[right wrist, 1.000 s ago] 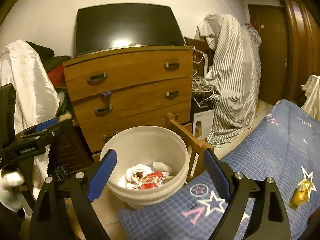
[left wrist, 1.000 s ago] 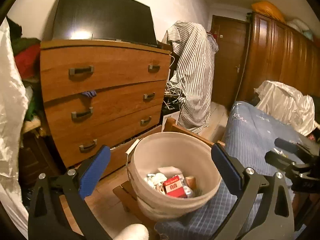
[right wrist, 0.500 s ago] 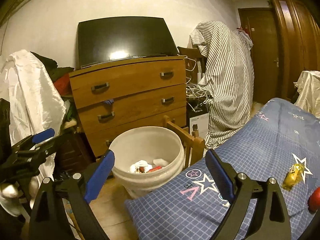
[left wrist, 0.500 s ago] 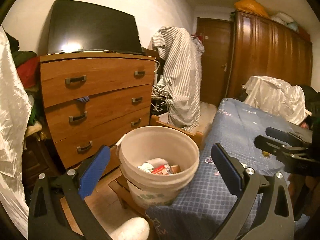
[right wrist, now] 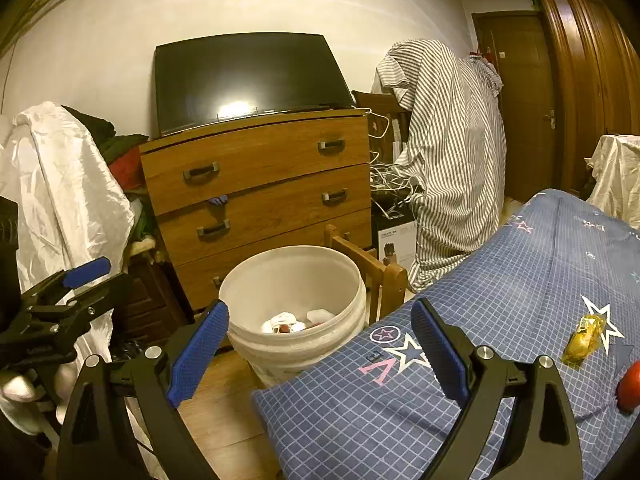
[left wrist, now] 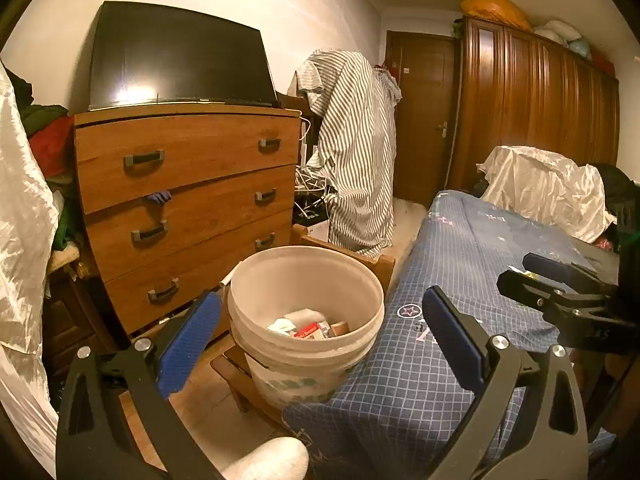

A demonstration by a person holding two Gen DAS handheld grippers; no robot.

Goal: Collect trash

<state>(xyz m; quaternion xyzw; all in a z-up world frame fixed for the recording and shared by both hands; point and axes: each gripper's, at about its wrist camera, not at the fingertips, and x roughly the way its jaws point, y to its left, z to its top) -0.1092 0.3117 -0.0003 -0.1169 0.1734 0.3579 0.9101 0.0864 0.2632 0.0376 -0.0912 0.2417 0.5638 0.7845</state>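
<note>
Yellow crinkled wrapper (right wrist: 583,338) lay on the blue checked bedspread (right wrist: 480,320), right of the white star print; a red object (right wrist: 629,386) sat at the frame edge just beyond it. Your left gripper (left wrist: 320,340) and right gripper (right wrist: 320,344) both had jaws spread wide, holding nothing. Compared with a second earlier, both had backed away from the white bucket (left wrist: 256,280), which looked smaller, and more bedspread showed. The bucket, beside the bed's corner, held crumpled white paper (left wrist: 298,317) and a red-and-white carton (left wrist: 310,330).
</note>
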